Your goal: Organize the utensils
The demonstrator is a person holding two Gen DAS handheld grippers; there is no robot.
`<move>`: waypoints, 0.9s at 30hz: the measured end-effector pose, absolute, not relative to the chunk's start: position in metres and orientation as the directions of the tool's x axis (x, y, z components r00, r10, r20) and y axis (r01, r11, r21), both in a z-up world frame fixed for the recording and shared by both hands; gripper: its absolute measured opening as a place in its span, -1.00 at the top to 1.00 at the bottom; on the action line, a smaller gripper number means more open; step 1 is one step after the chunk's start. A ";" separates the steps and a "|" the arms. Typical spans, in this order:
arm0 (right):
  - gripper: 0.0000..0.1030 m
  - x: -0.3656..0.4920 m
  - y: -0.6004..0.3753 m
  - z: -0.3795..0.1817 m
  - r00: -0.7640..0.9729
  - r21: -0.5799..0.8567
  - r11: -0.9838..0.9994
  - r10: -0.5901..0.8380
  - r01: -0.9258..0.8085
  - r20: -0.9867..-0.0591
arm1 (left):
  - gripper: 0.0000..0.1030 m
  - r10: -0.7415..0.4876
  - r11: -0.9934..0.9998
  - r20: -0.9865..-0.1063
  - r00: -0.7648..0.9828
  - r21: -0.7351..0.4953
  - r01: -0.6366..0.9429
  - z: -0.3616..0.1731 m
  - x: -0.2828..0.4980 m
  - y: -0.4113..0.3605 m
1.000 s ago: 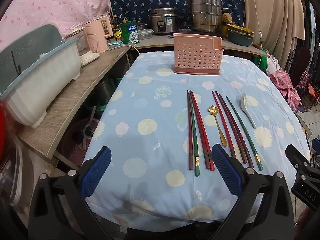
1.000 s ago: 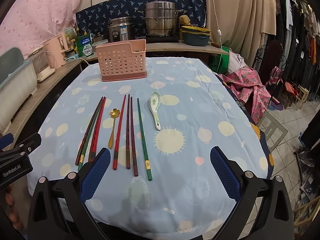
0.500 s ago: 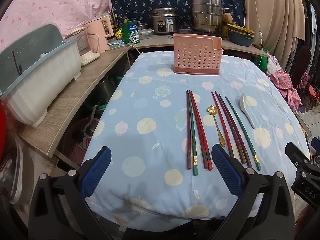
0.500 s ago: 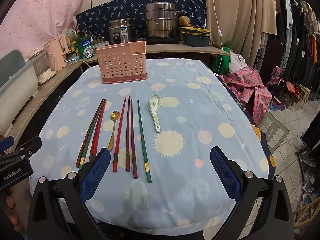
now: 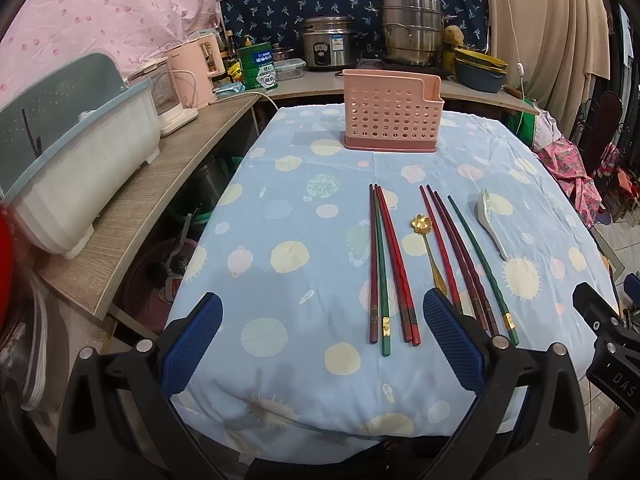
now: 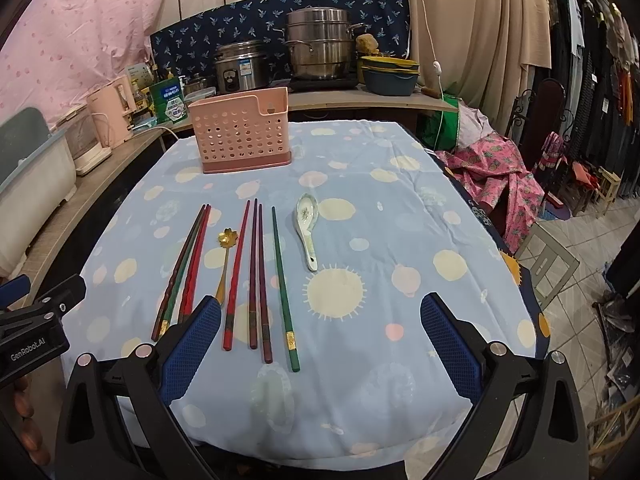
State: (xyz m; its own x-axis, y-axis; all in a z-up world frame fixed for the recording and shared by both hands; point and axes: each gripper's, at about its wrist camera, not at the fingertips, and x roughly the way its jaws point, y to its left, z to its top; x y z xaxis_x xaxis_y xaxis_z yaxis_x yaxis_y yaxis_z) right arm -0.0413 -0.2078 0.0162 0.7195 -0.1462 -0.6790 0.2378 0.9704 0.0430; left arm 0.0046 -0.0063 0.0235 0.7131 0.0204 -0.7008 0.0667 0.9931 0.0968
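Note:
A pink perforated utensil holder (image 5: 393,114) (image 6: 244,136) stands upright at the far end of the table. Several red, maroon and green chopsticks (image 5: 390,264) (image 6: 256,276) lie side by side on the blue cloth. Among them lies a gold flower-shaped spoon (image 5: 428,246) (image 6: 225,258), and to their right a white ceramic spoon (image 5: 493,225) (image 6: 307,226). My left gripper (image 5: 320,344) hovers open at the table's near edge, left of the chopstick ends. My right gripper (image 6: 320,344) is open too, above the near ends of the right-hand chopsticks. Neither holds anything.
A wooden counter (image 5: 132,208) runs along the left with a white dish tub (image 5: 80,168) and a pink kettle (image 5: 196,76). Behind the holder stand a rice cooker (image 5: 326,46) and steel pots (image 6: 320,50). Clothes and a tiled floor (image 6: 580,240) lie right of the table.
Both grippers have drifted forward slightly toward the table; the utensils sit a little lower and nearer in both views. Nothing on the table has moved.

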 end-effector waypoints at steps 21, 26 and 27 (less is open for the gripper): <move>-0.87 -0.037 -0.214 0.004 0.694 0.039 0.970 -0.144 0.242 -0.705 | -0.86 0.009 0.996 -0.747 0.665 0.063 0.056 0.002 0.018 0.005; -0.87 -0.040 -0.226 0.001 0.686 0.055 0.961 -0.154 0.272 -0.711 | -0.85 -0.008 0.996 -0.771 0.637 0.052 0.076 -0.014 0.025 0.000; -0.86 -0.040 -0.228 0.000 0.685 0.058 0.959 -0.154 0.276 -0.712 | -0.84 -0.012 0.995 -0.776 0.630 0.051 0.082 -0.018 0.027 -0.001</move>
State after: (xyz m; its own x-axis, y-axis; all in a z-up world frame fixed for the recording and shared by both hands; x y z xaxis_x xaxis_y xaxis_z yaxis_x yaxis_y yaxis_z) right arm -0.0401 -0.2276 0.0001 0.6851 -0.1541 -0.7120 0.2759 0.9595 0.0578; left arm 0.0267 -0.0011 -0.0183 0.6300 -0.0123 -0.7765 0.0825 0.9953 0.0511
